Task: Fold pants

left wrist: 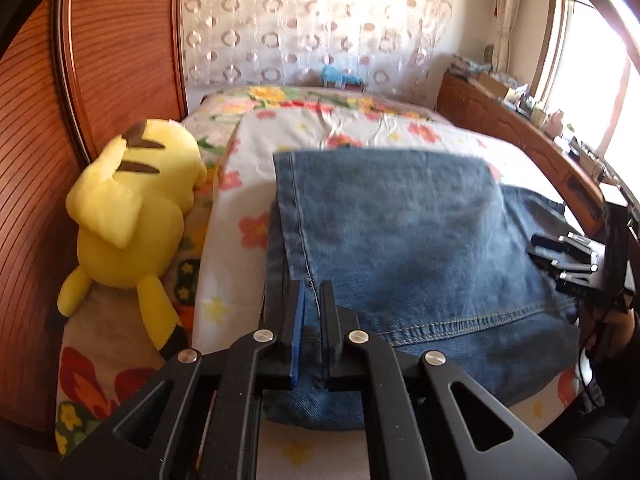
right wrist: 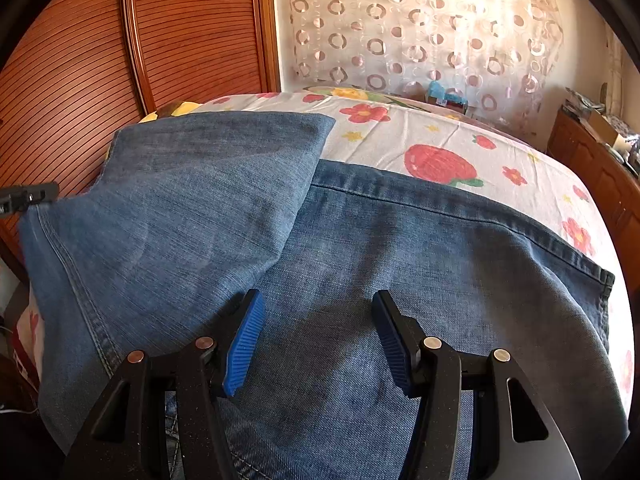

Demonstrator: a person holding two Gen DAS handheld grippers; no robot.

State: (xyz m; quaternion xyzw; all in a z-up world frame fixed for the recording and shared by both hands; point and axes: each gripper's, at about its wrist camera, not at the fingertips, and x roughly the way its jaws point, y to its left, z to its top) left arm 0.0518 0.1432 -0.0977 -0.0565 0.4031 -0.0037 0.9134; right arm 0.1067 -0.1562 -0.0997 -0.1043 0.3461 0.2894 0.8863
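**Left gripper pinching the denim edge**

At my left a yellow plush toy [left wrist: 132,216] lies beside the pants [left wrist: 400,232], spread on the floral bed [left wrist: 360,128]. My left gripper [left wrist: 313,300] is clamped on their seamed edge; my right gripper [right wrist: 318,312] hovers over them, jaws apart.
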